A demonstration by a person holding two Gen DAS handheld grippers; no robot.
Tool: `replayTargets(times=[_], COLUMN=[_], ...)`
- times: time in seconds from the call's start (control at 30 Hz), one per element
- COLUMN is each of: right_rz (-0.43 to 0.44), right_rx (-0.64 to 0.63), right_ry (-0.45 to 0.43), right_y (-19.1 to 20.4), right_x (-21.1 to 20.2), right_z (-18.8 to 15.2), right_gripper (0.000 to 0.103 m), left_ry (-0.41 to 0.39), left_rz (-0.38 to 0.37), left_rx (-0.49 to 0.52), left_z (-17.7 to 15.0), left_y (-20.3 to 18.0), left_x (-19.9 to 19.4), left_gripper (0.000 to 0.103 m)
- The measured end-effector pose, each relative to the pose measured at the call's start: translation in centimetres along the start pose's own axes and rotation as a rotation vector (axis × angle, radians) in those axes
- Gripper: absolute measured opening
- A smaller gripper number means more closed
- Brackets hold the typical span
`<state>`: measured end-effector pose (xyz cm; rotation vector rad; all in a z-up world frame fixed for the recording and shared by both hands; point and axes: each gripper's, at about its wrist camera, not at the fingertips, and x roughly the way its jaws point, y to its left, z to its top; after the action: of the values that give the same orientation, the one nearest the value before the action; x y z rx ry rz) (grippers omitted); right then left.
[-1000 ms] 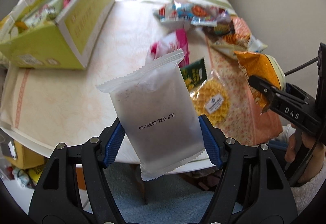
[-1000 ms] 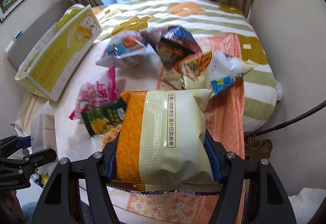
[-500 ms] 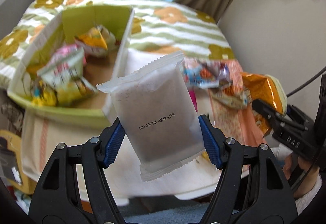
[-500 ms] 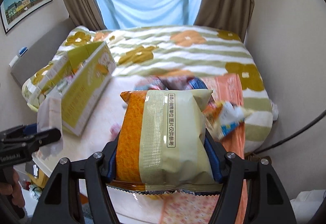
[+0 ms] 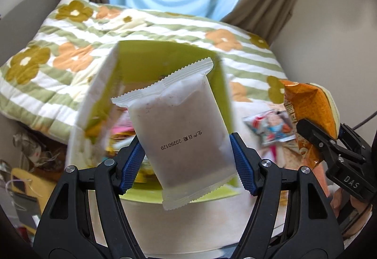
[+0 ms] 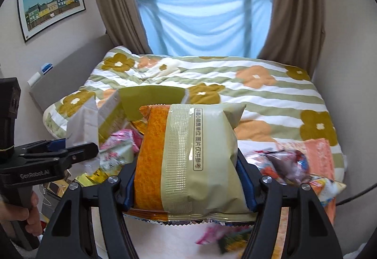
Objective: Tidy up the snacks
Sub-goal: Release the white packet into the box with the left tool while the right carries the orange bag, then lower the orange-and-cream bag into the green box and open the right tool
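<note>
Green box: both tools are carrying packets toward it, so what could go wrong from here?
1. The left tool pinches the white packet low on its sides; it sits tilted and could slip.
2. The right tool with the orange bag is close beside it; they could collide over the green box.
3. Snacks already inside may crowd both drops.

Plastic wrappers, card and cloth

The white packet [image 5: 181, 134] is matt, frosted plastic film with crimped ends; the orange bag [image 6: 188, 160] is glossy foil-like plastic; the green box [image 5: 150, 66] looks like smooth card; the flowered quilt [image 6: 259, 84] is soft quilted cloth.
</note>
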<state>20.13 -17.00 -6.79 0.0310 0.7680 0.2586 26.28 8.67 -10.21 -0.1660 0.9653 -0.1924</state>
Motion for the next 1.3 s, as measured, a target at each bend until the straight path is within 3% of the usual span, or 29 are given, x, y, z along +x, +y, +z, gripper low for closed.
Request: replayTargets(times=[0.13,0.33,0.43,0.53,0.77,1.23,1.3], right_rz=[0.02,0.026,0.008,-0.003,0.013,0.036,0.035], right_rx=[0.003,0.04,0.037,0.034,0.025,0.012,0.023], right_ry=[0.025,0.084,0.112,0.134,0.154,0.219,0.213], right_y=[3.8,7.5,8.8,9.2,9.6,10.2,10.1], right_x=[2.5,5.8,6.5,7.0,8.4,12.2,12.6], right_z=[0.8,0.8,0.6,0.6,0.9,2.3,2.4], right_gripper=[0.065,0.065,0.065,0.065,0.065,0.066,0.072], left_ry=[0.053,0.125,0.1,0.104,0.128,0.109,0.111], left_rz=[0.023,0.026,-0.006,0.015,-0.004,0.046,0.061], left_rx=[0.007,0.077,0.091,0.111,0.022,0.064,0.072], left_z=[0.8,1.3,1.6,1.9,0.2,-0.3,-0.3], left_y=[4.6,8.3,8.8,9.0,10.5,9.1,9.3], left_x=[1.5,4.3,4.1,4.3,4.5,4.3,4.4], left_gripper=[0.068,0.068,0.068,0.102,0.102,0.102,0.102])
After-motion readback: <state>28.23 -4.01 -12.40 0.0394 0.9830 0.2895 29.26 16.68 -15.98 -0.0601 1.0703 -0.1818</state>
